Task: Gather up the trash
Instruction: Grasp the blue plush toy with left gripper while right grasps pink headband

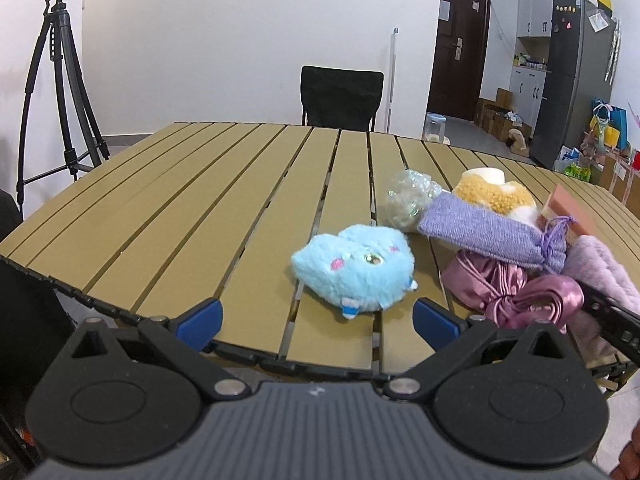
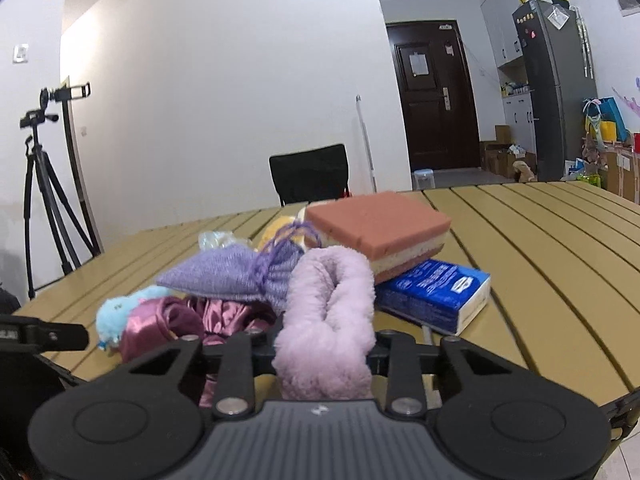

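A pile lies on the slatted table [image 1: 180,216]: a blue plush toy [image 1: 356,272], a crumpled clear plastic wrapper [image 1: 408,198], a purple knitted pouch [image 1: 492,236], a mauve satin bag [image 1: 516,300] and a yellow fuzzy item [image 1: 492,192]. My left gripper [image 1: 316,322] is open at the near table edge, just short of the blue plush. My right gripper [image 2: 324,344] is shut on a fluffy lilac sock [image 2: 332,312], which bulges up between its jaws. Behind the sock lie the purple pouch [image 2: 224,276], a pink layered sponge [image 2: 380,232] and a blue tissue pack [image 2: 436,292].
A black chair [image 1: 342,98] stands at the table's far side. A tripod [image 1: 60,92] stands at the left by the wall. A dark door [image 2: 434,96] and a fridge [image 2: 556,92] are at the back right, with boxes and bags on the floor.
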`<action>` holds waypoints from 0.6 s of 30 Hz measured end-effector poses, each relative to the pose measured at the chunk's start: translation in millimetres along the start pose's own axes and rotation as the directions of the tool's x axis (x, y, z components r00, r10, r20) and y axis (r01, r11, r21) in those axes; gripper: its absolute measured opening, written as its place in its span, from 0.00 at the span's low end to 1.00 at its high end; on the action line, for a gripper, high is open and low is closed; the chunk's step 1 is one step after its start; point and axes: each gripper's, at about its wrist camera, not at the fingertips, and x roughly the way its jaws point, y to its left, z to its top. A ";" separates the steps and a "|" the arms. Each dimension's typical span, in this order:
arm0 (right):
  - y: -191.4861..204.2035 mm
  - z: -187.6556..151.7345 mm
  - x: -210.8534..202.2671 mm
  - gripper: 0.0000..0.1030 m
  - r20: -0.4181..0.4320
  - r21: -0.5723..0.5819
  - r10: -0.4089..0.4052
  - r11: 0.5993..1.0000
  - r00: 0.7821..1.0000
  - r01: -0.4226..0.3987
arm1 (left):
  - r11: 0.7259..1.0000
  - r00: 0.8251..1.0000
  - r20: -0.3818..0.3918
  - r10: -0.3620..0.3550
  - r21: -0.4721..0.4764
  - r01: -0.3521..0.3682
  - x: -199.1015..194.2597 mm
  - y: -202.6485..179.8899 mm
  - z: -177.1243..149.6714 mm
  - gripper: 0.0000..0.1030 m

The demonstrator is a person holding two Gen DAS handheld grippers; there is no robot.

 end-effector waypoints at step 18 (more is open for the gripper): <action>-55.7 10.3 -35.2 0.28 0.102 0.098 -0.089 0.992 0.991 0.079 | 0.999 0.999 -0.010 0.033 -0.028 -0.034 37.1 -26.4 22.9 1.00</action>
